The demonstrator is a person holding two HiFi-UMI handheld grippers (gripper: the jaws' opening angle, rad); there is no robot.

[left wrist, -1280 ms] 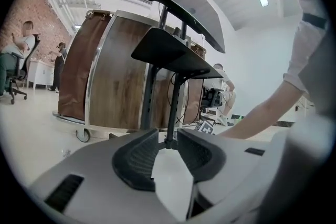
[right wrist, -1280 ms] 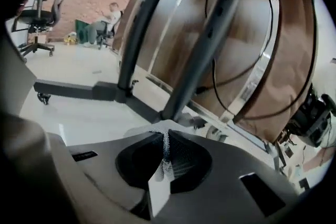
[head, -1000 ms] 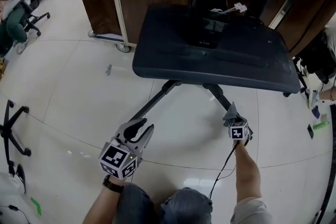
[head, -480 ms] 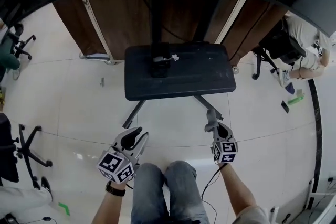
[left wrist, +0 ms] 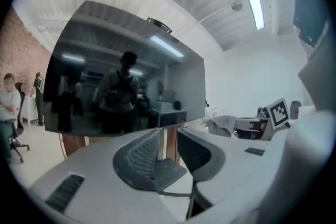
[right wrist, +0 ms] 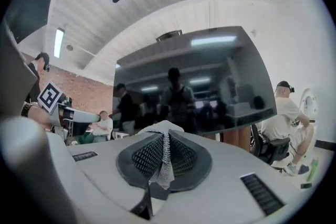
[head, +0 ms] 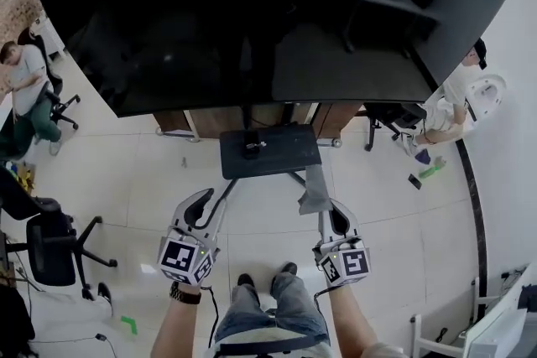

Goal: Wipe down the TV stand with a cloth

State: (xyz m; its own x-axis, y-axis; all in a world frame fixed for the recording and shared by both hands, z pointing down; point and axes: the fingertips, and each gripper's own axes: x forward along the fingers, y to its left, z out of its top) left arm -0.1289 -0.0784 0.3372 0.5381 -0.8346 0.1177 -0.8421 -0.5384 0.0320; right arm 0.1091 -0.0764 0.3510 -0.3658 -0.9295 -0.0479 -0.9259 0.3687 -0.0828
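Below the big dark TV screen [head: 252, 12], the TV stand [head: 270, 151] pushes its black shelf out over the pale floor [head: 126, 172], with its legs [head: 220, 190] splaying toward the person. The right hand-held gripper [head: 325, 212] is clamped tight on the cloth [head: 314, 190]. In the right gripper view [right wrist: 166, 147] the mesh-textured fabric [right wrist: 163, 165] is pinched in the seam between the pads, with a fold poking up above them and a short tail hanging below.

In the head view the grey cloth stands up ahead of the jaws, just short of the shelf's front right corner and over the right leg. Whether it touches that leg cannot be told. Gripping it by one edge probably leaves a loose flap free to lie flat on a surface.

The left hand-held gripper [head: 208, 205] holds nothing. Its jaws stand moderately apart [left wrist: 167, 136], and only the stand and the room show through the gap. It hangs low beside the left leg, seemingly kept clear as a spare. The cloth is off the shelf, so wiping does not look to be under way.
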